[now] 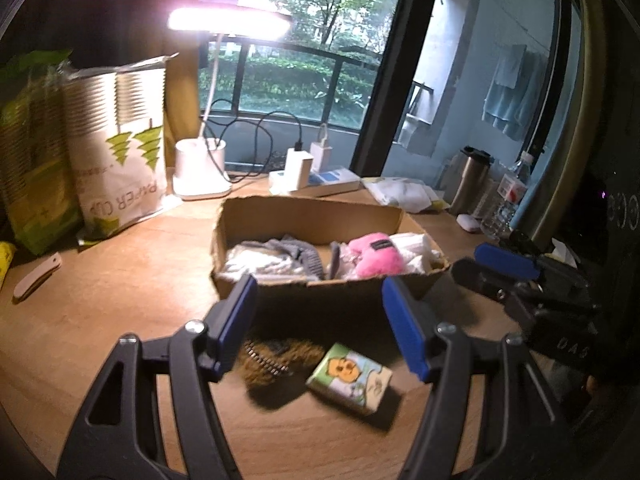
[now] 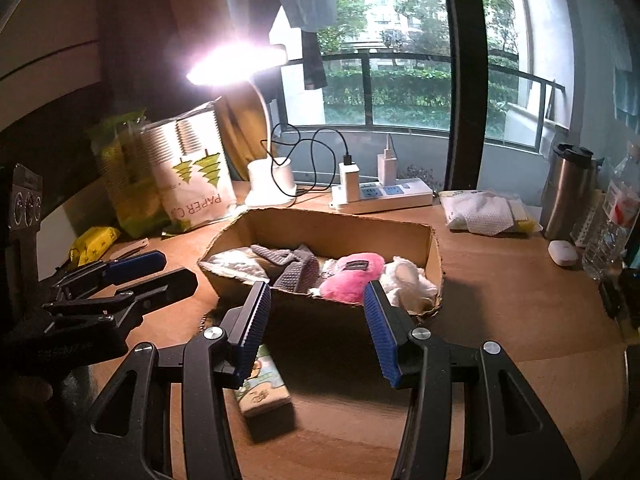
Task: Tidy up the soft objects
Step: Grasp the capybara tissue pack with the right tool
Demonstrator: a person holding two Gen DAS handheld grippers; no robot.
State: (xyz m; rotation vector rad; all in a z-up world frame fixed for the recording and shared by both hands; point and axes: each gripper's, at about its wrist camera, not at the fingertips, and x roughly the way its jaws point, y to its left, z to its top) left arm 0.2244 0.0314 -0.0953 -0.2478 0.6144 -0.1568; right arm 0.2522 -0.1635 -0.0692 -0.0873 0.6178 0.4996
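Now both grippers, left [image 1: 320, 320] and right [image 2: 316, 328], hover empty, jaws apart, before the box [image 2: 332, 228]; tissue pack [image 1: 350, 378] at six o'clock, possibly a scrubber [image 1: 276, 360] beside it.

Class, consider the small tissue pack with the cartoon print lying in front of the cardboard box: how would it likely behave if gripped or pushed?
The tissue pack looks like a soft wrapped block, so it would probably squash slightly when gripped. It lies flat on the wooden table, so it should slide rather than roll. Its glossy wrapper may be slippery.
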